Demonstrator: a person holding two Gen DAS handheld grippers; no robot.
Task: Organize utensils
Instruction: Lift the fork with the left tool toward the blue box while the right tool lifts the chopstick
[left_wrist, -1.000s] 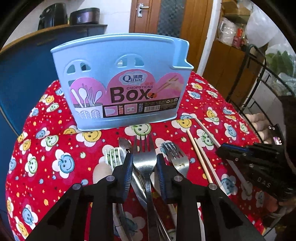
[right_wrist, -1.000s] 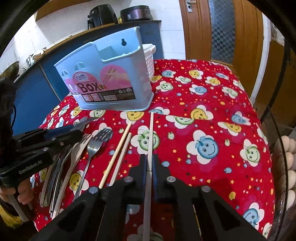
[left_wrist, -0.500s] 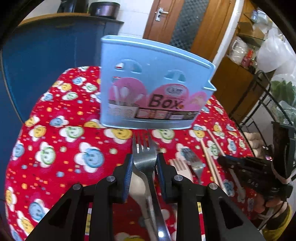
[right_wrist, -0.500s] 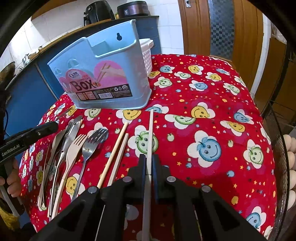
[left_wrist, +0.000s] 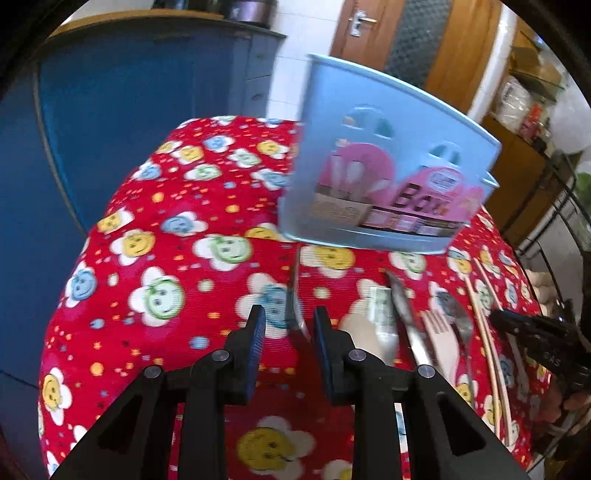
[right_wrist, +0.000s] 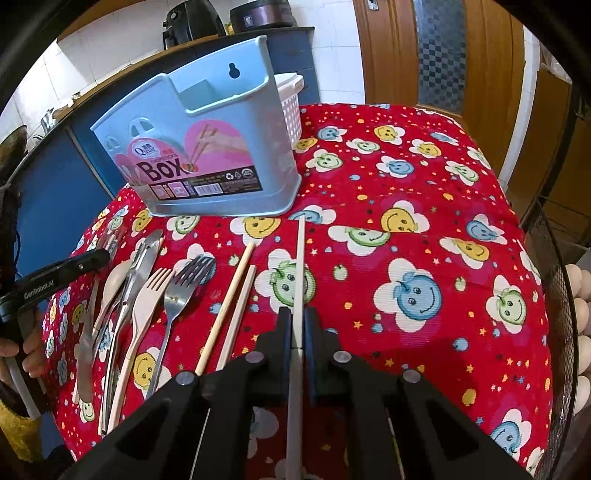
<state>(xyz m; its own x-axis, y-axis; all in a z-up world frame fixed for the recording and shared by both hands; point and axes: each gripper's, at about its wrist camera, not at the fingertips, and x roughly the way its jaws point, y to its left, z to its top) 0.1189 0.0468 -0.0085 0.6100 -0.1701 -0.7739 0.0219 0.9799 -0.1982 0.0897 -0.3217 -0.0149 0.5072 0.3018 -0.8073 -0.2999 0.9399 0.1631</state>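
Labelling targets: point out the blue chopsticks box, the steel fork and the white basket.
blue chopsticks box (right_wrist: 207, 162), right wrist view, front label.
steel fork (right_wrist: 181, 291), right wrist view, neck below tines.
white basket (right_wrist: 291, 110), right wrist view, lattice wall.

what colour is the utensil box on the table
Light blue, with a pink label on its front; the utensil box shows best in the right wrist view.

Home kitchen: rice cooker (right_wrist: 260, 14) on blue counter (right_wrist: 291, 48), wooden door (right_wrist: 436, 51).

A red cloth (right_wrist: 424, 229) printed with smiling flowers covers the surface. Upper left stands a blue cabinet (left_wrist: 129, 110) against a white tiled wall (right_wrist: 122, 40), with dark appliances (right_wrist: 192, 22) on top. A wooden door (right_wrist: 443, 51) fills the upper right. Daylight is bright.
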